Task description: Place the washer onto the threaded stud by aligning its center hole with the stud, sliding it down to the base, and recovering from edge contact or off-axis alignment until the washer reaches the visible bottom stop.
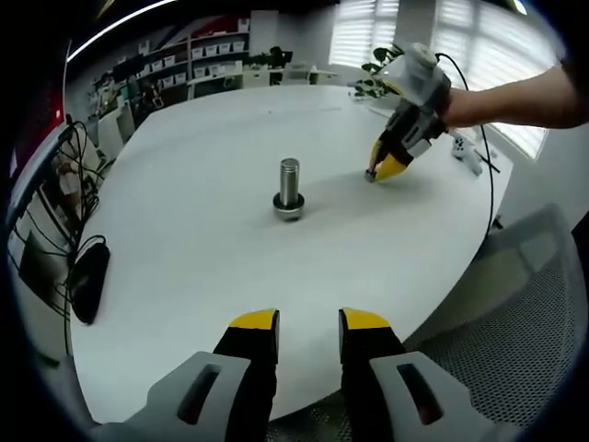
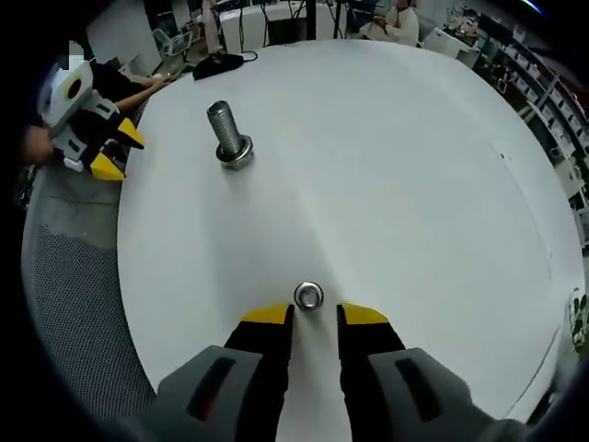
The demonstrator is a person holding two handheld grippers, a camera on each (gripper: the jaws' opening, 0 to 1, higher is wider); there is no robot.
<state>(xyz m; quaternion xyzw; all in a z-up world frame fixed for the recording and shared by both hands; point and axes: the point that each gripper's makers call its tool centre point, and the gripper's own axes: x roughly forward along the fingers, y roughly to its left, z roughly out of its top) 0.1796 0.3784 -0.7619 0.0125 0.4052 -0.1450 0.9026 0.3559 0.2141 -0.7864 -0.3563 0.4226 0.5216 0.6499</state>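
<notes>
Right gripper view showed the washer (image 2: 307,296) lying flat on the white bench (image 2: 386,166), just ahead of the right claw (image 2: 313,315), whose yellow-tipped jaws stood spread with nothing between them. The washer looked like a small steel ring: light, rigid, smooth and thin, so it would probably slide on the glossy top rather than lift if pushed from one side. A sound hold would likely be across its outer edge, jaws on opposite sides, leaving the center hole free for the stud.

The threaded stud (image 2: 227,133) stood upright on its wide base, well apart from the washer, further across the bench. It appeared bare, with the flange at its foot serving as the visible bottom stop.

Left gripper view showed the left claw (image 1: 308,322) also spread and empty, hovering at the near edge, with the stud (image 1: 289,189) ahead of it and the right claw (image 1: 385,168) low over the bench beyond.

The bench was round, plain and matte-white. A black mouse-like object (image 1: 89,281) lay near its rim, a mesh chair (image 1: 515,322) stood alongside, and shelving (image 1: 216,60) and blinded windows (image 1: 433,28) backed the office room.
</notes>
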